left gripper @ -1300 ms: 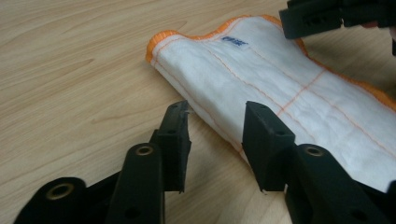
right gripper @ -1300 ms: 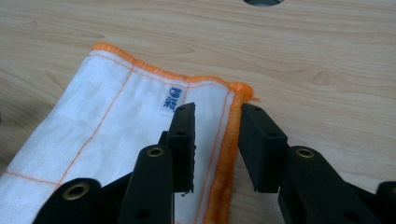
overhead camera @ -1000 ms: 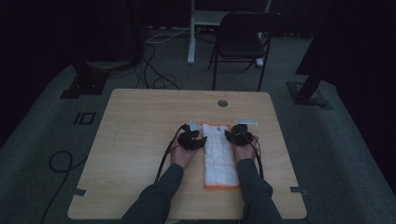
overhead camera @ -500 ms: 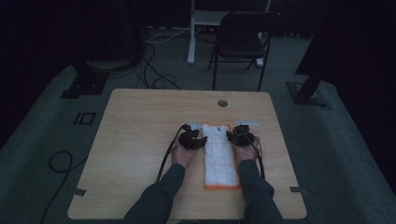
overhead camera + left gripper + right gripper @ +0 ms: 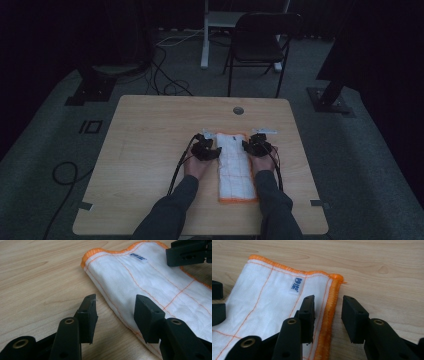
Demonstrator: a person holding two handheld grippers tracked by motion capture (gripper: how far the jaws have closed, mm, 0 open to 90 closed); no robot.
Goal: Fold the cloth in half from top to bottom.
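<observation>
On the near half of the wooden surface [image 5: 150,150], a little right of centre, a folded white cloth [image 5: 234,167] with orange stitching and an orange hem lies flat as a long strip running from the person's side toward the far edge. The left tongs [image 5: 209,151] sit just beside its left long edge near the far end, and the right tongs [image 5: 254,146] sit just beside its right long edge at about the same place, so the cloth's far part lies between the two.

From the left gripper view, the left tongs [image 5: 115,315] stand apart with the cloth's [image 5: 155,287] folded edge running through the gap; the right-hand pad hangs over the white fabric, the left-hand pad over bare wood, and neither presses on it. These jaws have just been opening, with the cloth's edge between them but not held. A small label [image 5: 138,257] with blue print sits near the cloth's far end, and the other tongs show at the upper right, above the orange hem.

From the right gripper view, the right tongs [image 5: 327,317] are likewise apart, straddling the orange hem [image 5: 329,307] close to the cloth's far corner: one pad over the white fabric [image 5: 262,297], the other over the wood. No pad clamps the hem. The same label [image 5: 295,285] lies just beyond the pad that is over the cloth.
</observation>
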